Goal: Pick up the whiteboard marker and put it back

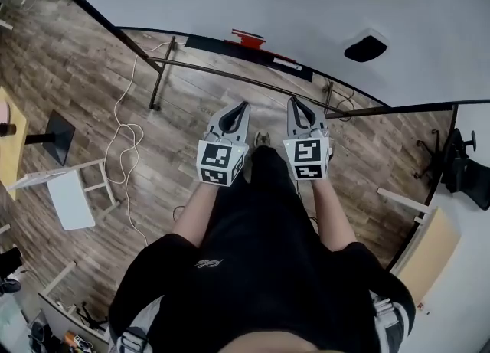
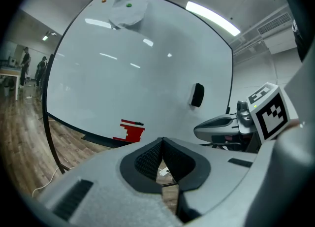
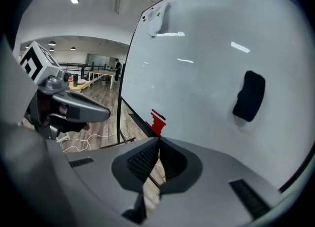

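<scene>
The whiteboard stands in front of me. On its bottom ledge sits a red holder with a thin dark piece on top; I cannot tell whether that piece is the marker. My left gripper and right gripper are held side by side short of the board, pointing toward it. Both have their jaws shut with nothing between them. Each gripper also shows in the other's view.
A black eraser sticks to the board at the right. The board's metal stand bar crosses below the ledge. A white cable and a small white table lie left; an office chair stands right.
</scene>
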Action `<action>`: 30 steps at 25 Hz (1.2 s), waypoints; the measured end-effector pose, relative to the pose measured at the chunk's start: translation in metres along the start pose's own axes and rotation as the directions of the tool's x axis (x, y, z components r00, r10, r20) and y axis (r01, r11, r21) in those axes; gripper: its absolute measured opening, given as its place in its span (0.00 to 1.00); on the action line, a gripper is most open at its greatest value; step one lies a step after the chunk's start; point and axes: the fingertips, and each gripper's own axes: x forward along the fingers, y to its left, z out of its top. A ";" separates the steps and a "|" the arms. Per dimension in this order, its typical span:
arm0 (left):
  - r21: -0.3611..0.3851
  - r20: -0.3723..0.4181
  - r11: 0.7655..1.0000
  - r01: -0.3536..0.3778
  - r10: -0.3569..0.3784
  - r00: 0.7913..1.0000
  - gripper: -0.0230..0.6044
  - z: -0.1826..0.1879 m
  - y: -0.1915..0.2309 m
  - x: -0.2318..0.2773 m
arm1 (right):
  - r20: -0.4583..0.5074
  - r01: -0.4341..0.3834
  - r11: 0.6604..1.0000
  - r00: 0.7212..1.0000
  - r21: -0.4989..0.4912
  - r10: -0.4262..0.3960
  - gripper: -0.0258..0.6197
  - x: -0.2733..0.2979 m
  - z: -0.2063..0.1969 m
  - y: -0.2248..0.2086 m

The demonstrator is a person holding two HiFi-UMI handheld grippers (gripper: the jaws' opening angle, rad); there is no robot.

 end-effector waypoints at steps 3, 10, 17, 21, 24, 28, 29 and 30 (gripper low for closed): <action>-0.028 -0.034 0.999 -0.029 0.028 0.999 0.05 -0.007 0.014 0.011 | -0.030 -0.035 0.999 0.999 -0.015 0.035 0.05 0.027 -0.006 -0.010; -0.059 -0.051 0.985 -0.159 0.156 0.986 0.05 -0.003 0.047 0.018 | -0.198 -0.104 0.974 0.978 -0.202 0.064 0.05 0.094 -0.031 -0.031; -0.105 -0.120 0.967 -0.234 0.221 0.968 0.05 -0.026 0.058 0.035 | -0.291 -0.146 0.915 0.956 -0.376 0.033 0.05 0.142 -0.054 -0.040; -0.114 -0.147 0.957 -0.268 0.251 0.957 0.05 -0.034 0.056 0.037 | -0.308 -0.182 0.882 0.950 -0.435 0.044 0.05 0.164 -0.066 -0.043; -0.129 -0.169 0.942 -0.310 0.288 0.943 0.05 -0.042 0.061 0.031 | -0.336 -0.214 0.850 0.941 -0.482 0.045 0.17 0.179 -0.077 -0.042; -0.157 -0.194 0.914 -0.375 0.344 0.919 0.05 -0.054 0.068 0.016 | -0.363 -0.237 0.798 0.932 -0.554 0.025 0.17 0.194 -0.087 -0.035; -0.163 -0.199 0.906 -0.390 0.357 0.913 0.05 -0.056 0.069 0.014 | -0.369 -0.245 0.789 0.929 -0.564 0.024 0.17 0.198 -0.089 -0.034; -0.169 -0.203 0.900 -0.402 0.367 0.908 0.05 -0.059 0.070 0.013 | -0.376 -0.251 0.783 0.926 -0.570 0.024 0.17 0.201 -0.091 -0.034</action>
